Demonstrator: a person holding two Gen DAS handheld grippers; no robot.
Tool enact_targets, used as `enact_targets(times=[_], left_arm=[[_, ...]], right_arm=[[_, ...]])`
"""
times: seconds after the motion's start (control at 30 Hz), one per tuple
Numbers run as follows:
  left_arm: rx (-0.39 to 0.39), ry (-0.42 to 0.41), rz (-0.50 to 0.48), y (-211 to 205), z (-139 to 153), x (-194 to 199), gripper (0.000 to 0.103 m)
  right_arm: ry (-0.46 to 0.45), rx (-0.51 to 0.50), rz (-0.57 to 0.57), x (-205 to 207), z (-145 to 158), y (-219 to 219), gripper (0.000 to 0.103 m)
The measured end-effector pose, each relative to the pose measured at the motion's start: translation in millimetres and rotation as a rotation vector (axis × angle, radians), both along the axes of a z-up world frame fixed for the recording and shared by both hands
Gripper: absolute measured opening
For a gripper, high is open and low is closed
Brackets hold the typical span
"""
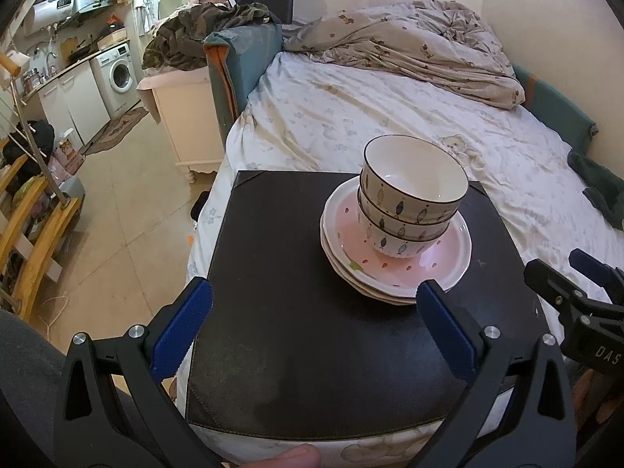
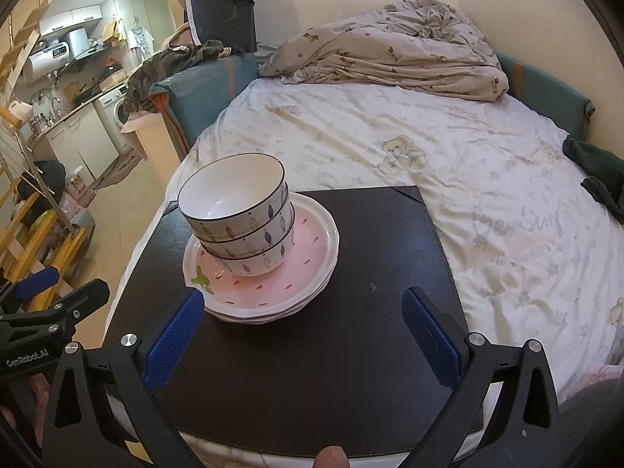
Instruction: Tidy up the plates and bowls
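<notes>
Three white bowls with fish patterns [image 1: 413,199] [image 2: 240,218] are nested in one stack. The stack stands on a pile of pink-centred white plates [image 1: 440,269] [image 2: 273,284]. The pile sits on a black mat [image 1: 304,312] [image 2: 370,273] laid on the bed. My left gripper [image 1: 314,304] is open and empty, just in front of the pile. My right gripper [image 2: 304,316] is open and empty, near the plates' front right edge. Each gripper also shows at the edge of the other's view, the right one [image 1: 577,284] and the left one [image 2: 58,292].
The bed [image 1: 390,117] [image 2: 468,175] has a rumpled duvet [image 1: 409,43] at the back and a dark green cloth [image 1: 600,191] at the right. A kitchen with a washing machine [image 1: 117,74] lies to the left, beside wooden stairs [image 1: 35,214].
</notes>
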State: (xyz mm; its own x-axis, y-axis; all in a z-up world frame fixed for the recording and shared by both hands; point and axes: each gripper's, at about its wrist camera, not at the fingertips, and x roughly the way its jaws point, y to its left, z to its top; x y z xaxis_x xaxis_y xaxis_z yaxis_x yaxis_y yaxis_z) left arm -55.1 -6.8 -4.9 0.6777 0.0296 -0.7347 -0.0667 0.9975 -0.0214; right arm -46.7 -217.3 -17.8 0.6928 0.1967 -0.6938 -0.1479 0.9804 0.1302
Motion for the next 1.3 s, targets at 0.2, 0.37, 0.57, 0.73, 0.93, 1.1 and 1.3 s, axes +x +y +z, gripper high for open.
enact_targets(times=[0.2, 0.37, 0.57, 0.73, 0.93, 1.1, 1.3], left_arm=[[-0.001, -0.01, -0.005, -1.4, 2.8, 0.0, 0.103], [-0.001, -0.01, -0.004, -0.9, 3.6, 0.0, 0.103], [-0.004, -0.01, -0.002, -0.4, 3.1, -0.2, 0.103], [-0.006, -0.009, 0.001, -0.1, 3.5, -0.6, 0.103], [-0.005, -0.007, 0.002, 0.0, 3.4, -0.6, 0.103], [-0.005, -0.008, 0.002, 0.3, 3.5, -0.6, 0.103], [-0.002, -0.002, 0.001, -0.1, 3.9, -0.7, 0.103]], right_arm=[[-0.004, -0.003, -0.003, -0.6, 0.7, 0.4, 0.103], [-0.007, -0.008, -0.003, -1.3, 1.3, 0.1, 0.103], [-0.007, -0.007, -0.003, -1.5, 1.4, 0.3, 0.103], [-0.008, -0.009, -0.003, -1.8, 1.5, 0.4, 0.103], [-0.007, -0.009, -0.004, -1.8, 1.3, 0.5, 0.103], [-0.01, -0.008, -0.004, -2.1, 1.7, 0.5, 0.103], [-0.009, -0.011, -0.004, -2.3, 2.3, 0.4, 0.103]])
